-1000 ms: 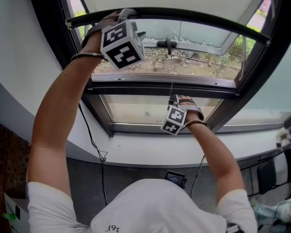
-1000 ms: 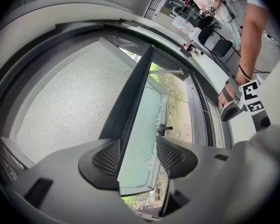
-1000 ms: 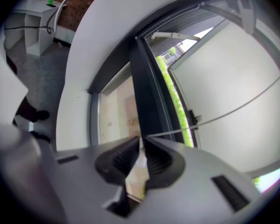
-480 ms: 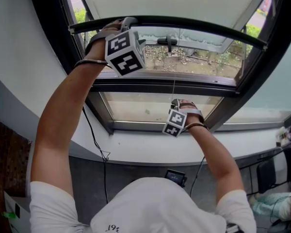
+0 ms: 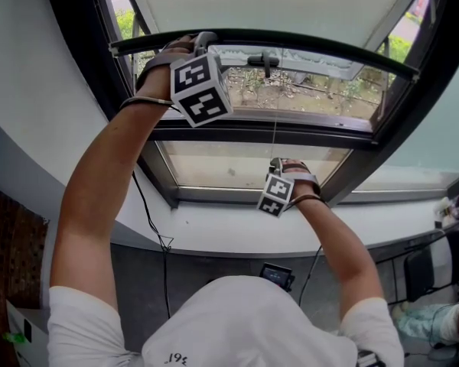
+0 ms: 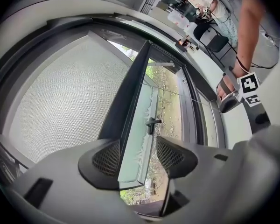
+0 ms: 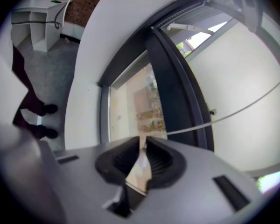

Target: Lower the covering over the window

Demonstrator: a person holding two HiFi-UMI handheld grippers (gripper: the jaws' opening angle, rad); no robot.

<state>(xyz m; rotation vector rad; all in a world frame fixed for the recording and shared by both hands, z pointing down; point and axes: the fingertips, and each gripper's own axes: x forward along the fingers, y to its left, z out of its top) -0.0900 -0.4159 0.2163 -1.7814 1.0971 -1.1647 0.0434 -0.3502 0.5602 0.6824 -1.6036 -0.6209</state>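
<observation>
Both arms reach up at an office window as a person works a roller blind (image 6: 60,101). The pale mesh fabric covers only the upper part of the opening, toward 12 o'clock in the head view. Its dark bottom bar (image 6: 133,85) spans the window frame (image 5: 260,132) from 10 to 2 o'clock.

The left gripper (image 6: 137,157) is raised to the bar's left end, at 11 o'clock in the head view. In the left gripper view its jaws stand wide apart. The bar runs down behind the jaw at 9 o'clock and is not clamped. A tilted-out sash with a dark handle (image 6: 151,124) shows through the gap.

Lower, toward 5 o'clock from the left gripper, the right gripper (image 7: 142,146) hangs in front of the lower pane (image 5: 237,167). Its jaws are narrowed to a slit and pinch the thin white pull cord (image 7: 211,123). In the head view the cord rises straight toward 12 o'clock, to the middle of the window. In the right gripper view it leaves the jaw tips toward 2 o'clock.

Below the bar the glass is uncovered, showing soil and greenery outside. The white sill (image 5: 214,228) curves beneath, at 6 o'clock of the frame.
</observation>
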